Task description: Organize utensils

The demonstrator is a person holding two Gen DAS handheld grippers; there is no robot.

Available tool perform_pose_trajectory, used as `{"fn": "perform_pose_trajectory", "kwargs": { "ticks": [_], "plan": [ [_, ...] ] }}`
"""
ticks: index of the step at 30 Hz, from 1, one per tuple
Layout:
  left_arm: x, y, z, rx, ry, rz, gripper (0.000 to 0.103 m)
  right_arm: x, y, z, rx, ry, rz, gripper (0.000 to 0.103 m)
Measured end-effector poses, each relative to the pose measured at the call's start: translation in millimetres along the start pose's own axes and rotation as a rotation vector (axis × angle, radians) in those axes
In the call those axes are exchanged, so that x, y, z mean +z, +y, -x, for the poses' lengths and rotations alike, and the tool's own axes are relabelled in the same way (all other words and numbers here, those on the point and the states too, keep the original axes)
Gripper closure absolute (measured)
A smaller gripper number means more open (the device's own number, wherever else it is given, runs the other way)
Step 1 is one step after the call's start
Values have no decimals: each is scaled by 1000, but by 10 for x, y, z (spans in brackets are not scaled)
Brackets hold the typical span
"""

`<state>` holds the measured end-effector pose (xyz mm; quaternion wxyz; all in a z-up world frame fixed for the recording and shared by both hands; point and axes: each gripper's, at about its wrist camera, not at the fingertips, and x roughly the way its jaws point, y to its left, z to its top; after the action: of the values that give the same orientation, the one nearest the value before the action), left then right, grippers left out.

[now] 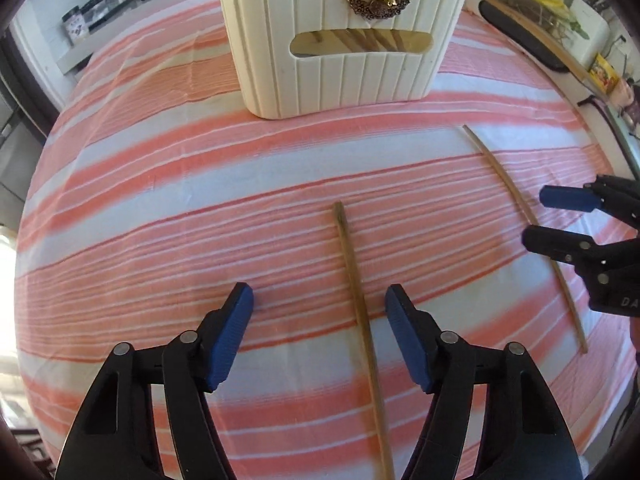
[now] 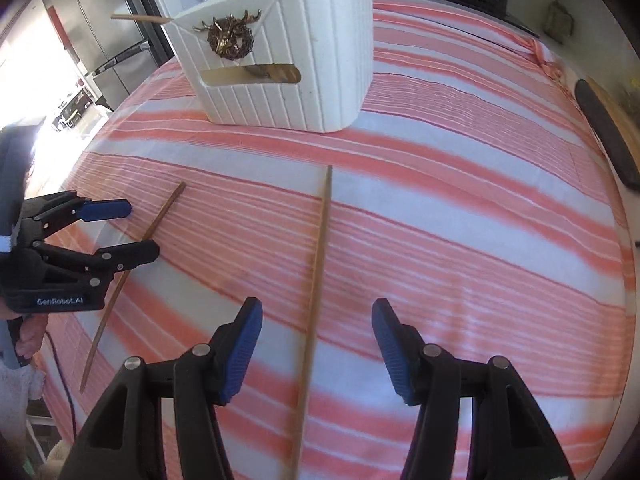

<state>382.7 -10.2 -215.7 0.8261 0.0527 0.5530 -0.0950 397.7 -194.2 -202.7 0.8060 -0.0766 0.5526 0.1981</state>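
1. Your left gripper (image 1: 319, 304) is spread, pads clear of everything; a darker chopstick (image 1: 360, 320) lies on the cloth between its fingers, running toward 12 o'clock.
2. Your right gripper (image 2: 317, 318) is likewise spread, holding nothing; a paler chopstick (image 2: 318, 280) lies between its fingers, pointing to 12 o'clock.
3. In the left wrist view, the paler chopstick sits at 3 o'clock, under the right gripper.
4. The white holder (image 1: 340, 60) stands at 12 o'clock on the striped cloth (image 1: 160, 200) covering the bench, chopsticks already inside it.
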Motion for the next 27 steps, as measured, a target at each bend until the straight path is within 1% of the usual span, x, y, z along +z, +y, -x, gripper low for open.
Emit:
{"fn": "perform_pose_trajectory", "kwargs": {
  "ticks": [2, 3, 4, 5, 6, 7, 8, 10, 13, 17, 20, 24, 27],
  "plan": [
    [73, -7, -14, -1, -3, 0, 49, 162, 35, -150, -19, 4, 8, 44],
    [113, -16, -17, 6, -9, -4, 66, 249, 59, -193, -40, -13, 19, 53],
    [150, -24, -20, 4, -13, -7, 92, 335, 72, -238, -67, -17, 27, 65],
    [182, -22, -26, -17, -14, -3, 95, 409, 62, -257, -101, -28, 25, 91],
    [204, -12, -28, -33, -21, 10, 99, 472, 23, -276, -97, -25, 3, 97],
    [212, 3, -12, -40, -33, 22, 99, 510, -27, -281, -74, -21, -33, 97],
    [208, 18, 30, -42, -50, 30, 99, 524, -77, -247, -65, -37, -63, 97],
    [161, 62, 235, -77, -113, 50, 99, 500, -157, -41, -29, -111, -97, 97],
    [49, 110, 705, -132, -226, 68, 99, 375, -185, 491, 49, -257, -116, 97],
    [-136, 163, 1340, -208, -356, 74, 99, 136, -133, 1253, 111, -420, -102, 97],
    [-215, 239, 1676, -241, -427, 74, 99, -26, -107, 1678, 118, -504, -85, 97],
    [-179, 317, 1911, -279, -476, 94, 99, 16, -128, 1947, 100, -558, -76, 97],
    [-23, 329, 2108, -321, -519, 110, 99, 117, -95, 2126, 73, -613, -70, 97]
  ]
}}
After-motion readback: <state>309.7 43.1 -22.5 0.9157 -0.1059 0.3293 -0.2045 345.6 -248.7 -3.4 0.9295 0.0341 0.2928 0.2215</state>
